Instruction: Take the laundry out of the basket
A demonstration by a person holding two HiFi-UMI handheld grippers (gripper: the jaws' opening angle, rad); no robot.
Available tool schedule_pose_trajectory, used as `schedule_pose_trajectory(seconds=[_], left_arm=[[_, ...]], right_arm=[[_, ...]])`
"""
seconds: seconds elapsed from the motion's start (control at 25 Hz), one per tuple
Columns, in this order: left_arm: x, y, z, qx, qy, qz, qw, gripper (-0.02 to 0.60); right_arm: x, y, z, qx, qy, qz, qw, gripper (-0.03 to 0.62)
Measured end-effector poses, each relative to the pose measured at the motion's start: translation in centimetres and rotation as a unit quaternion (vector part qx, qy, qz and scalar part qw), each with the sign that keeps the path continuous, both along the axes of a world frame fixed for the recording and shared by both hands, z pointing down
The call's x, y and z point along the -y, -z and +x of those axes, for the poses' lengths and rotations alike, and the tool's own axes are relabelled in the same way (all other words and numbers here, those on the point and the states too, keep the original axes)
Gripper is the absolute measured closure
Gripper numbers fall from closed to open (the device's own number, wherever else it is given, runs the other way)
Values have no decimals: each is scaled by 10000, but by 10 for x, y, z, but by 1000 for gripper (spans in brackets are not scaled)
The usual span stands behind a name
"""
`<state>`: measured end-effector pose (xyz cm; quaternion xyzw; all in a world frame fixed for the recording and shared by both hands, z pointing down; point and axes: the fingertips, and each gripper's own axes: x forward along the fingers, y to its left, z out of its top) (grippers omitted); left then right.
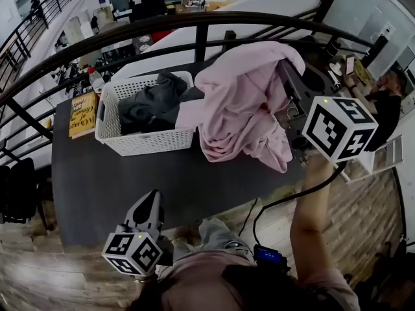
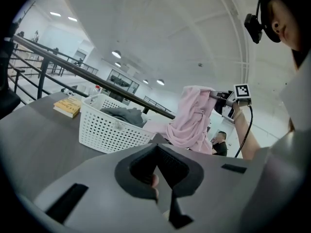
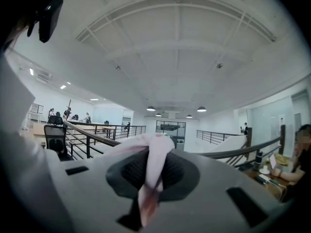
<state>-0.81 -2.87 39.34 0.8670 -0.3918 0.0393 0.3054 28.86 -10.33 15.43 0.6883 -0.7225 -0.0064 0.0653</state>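
The pink fleece garment (image 1: 243, 102) is hanging beside the white perforated plastic basket (image 1: 146, 142); only the right gripper view is showing its fold pinched between the right gripper's (image 3: 151, 171) jaws. The left gripper (image 2: 158, 173) is hovering closed, empty.

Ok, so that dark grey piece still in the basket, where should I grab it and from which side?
Pinch the raised bunch at the top of the grey garment, coming down from above: the white basket walls in its sides, and the pink garment hangs by the right end. The left gripper looks free for it.
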Motion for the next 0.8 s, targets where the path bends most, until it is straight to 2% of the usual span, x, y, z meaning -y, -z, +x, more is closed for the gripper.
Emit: schedule_pose_trajectory(seconds=[0.32,0.8], left_arm=[[-7,-1,47,83,-90,3,9999,592],[-8,-5,83,242,-82,-9,9997,592]], right_arm=[[-10,-22,54,-2,-156,-219,9996,553],[-11,-109,103,406,-253,-976,9941,551]])
